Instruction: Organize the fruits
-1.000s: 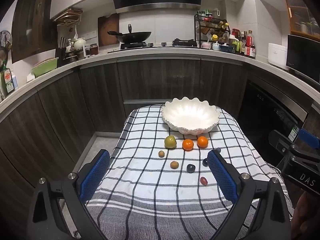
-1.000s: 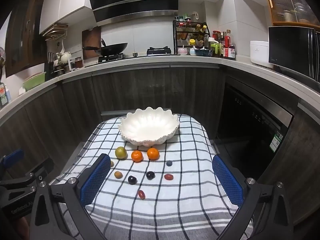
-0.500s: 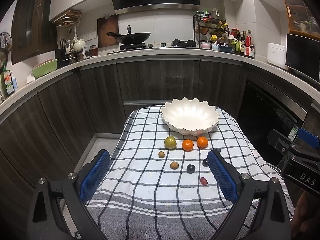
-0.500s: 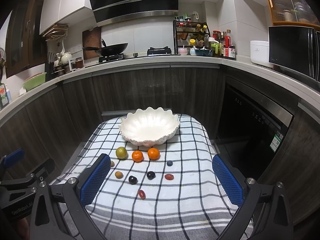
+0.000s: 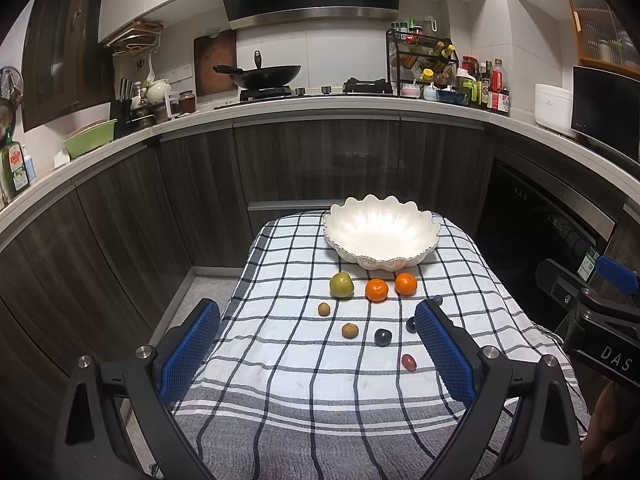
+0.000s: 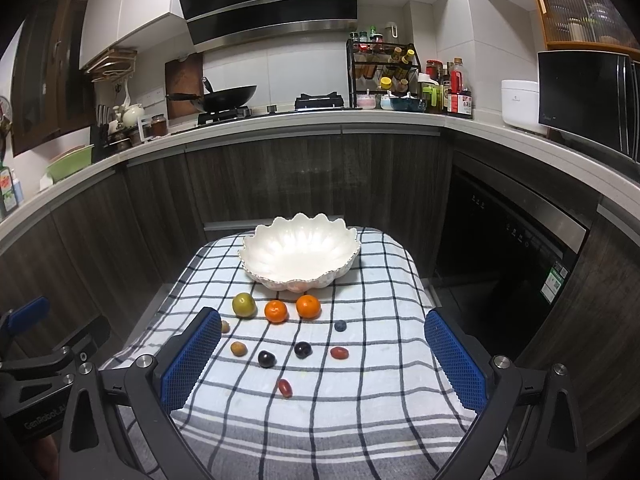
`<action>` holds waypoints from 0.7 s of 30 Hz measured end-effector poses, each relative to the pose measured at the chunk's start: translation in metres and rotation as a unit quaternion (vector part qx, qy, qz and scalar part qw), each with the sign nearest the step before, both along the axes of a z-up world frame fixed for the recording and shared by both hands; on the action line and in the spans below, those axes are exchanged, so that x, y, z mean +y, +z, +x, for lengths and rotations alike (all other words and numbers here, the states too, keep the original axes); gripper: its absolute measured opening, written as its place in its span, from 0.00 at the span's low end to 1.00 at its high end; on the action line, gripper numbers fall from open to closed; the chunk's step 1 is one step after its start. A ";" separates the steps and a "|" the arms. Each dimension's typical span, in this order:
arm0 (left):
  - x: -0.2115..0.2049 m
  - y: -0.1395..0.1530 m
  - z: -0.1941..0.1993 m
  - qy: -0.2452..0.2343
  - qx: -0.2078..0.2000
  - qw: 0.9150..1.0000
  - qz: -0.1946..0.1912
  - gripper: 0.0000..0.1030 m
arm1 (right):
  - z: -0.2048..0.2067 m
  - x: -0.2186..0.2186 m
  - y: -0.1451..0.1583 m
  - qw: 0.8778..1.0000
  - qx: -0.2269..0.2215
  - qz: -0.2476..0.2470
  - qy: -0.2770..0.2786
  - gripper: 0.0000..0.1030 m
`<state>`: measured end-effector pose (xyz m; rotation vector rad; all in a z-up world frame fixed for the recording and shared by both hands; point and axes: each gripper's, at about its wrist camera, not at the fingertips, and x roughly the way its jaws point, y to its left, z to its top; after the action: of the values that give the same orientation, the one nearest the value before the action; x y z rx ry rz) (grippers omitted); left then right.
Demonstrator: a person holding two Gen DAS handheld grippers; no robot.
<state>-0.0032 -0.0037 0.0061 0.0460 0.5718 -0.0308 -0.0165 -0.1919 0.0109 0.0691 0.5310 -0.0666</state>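
An empty white scalloped bowl (image 5: pixel 380 236) (image 6: pixel 300 254) stands at the far end of a checked cloth. In front of it lie a green fruit (image 5: pixel 341 285) (image 6: pixel 244 305) and two oranges (image 5: pixel 376 290) (image 6: pixel 276 311). Nearer lie small brown fruits (image 5: pixel 350 330), dark plums (image 5: pixel 383 337) (image 6: pixel 266 359), a blueberry (image 6: pixel 340 325) and red oval fruits (image 5: pixel 408 362) (image 6: pixel 285 387). My left gripper (image 5: pixel 318 334) is open and empty, above the near part of the cloth. My right gripper (image 6: pixel 322 348) is open and empty too, beside it to the right.
The checked cloth (image 5: pixel 304 400) covers a small table with floor on both sides. Dark cabinets and a white counter (image 5: pixel 320 106) curve behind, with a wok (image 5: pixel 264 74) and bottles. A dishwasher (image 6: pixel 508 240) stands on the right.
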 end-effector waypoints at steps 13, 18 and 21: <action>-0.001 0.000 0.000 0.000 0.000 1.000 0.001 0.97 | 0.000 0.000 0.000 1.000 0.000 0.001 0.000 1.00; -0.002 0.000 0.000 0.000 -0.001 1.000 0.002 0.97 | 0.000 0.000 0.001 1.000 0.000 0.001 -0.001 1.00; -0.002 0.002 -0.001 0.000 -0.002 1.000 0.003 0.97 | 0.000 0.000 0.000 1.000 0.000 0.001 0.000 1.00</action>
<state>-0.0037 -0.0057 0.0080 0.0511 0.5688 -0.0291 -0.0166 -0.1918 0.0113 0.0712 0.5310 -0.0664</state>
